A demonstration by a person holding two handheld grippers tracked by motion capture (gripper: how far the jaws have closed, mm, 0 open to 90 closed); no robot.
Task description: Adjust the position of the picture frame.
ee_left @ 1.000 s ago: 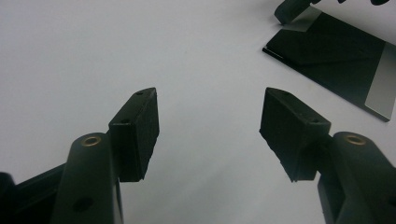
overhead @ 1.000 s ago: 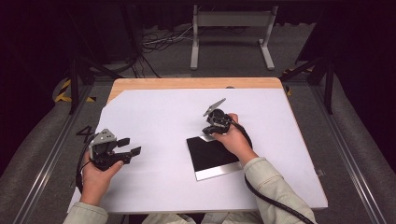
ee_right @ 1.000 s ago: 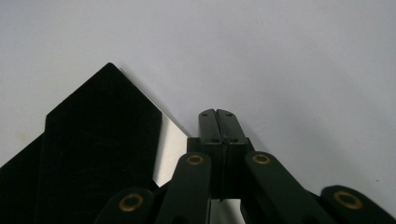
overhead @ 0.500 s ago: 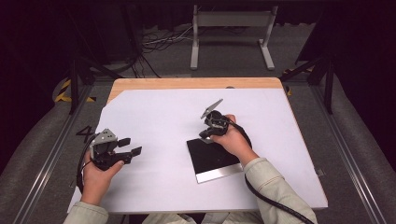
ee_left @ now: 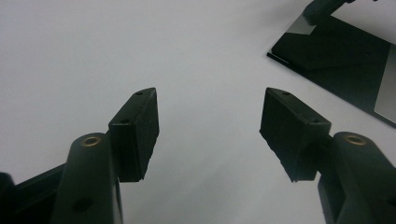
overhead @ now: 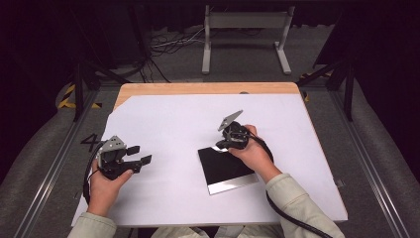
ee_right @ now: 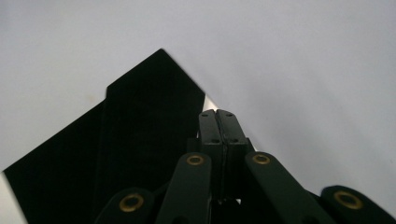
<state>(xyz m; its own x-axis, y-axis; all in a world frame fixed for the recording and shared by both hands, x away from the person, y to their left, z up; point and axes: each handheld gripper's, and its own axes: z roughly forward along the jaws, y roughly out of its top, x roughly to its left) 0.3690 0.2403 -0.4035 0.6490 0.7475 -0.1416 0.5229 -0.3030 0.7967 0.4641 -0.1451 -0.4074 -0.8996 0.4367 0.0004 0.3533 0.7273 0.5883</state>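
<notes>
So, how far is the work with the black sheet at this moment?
Early stage, it seems. The black sheet lies flat on the white table cover; nothing looks finished yet. In hand: the right gripper, jaws shut together, sits at the sheet's far edge, though whether it pinches that edge cannot be told. The left gripper waits open, apart from the sheet. Any lifting or moving of the sheet is probably still left.

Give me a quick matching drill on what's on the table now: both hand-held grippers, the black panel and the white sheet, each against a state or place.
Things:
1. left hand-held gripper
2. right hand-held gripper
3. black panel
4. white sheet

States or places:
A. jaws pressed together, over the panel's far edge
B. covers most of the wooden table top
C. jaws spread apart, nothing between them
D. lies flat with a pale strip along its near edge

Pairs: 1-C, 2-A, 3-D, 4-B
</notes>
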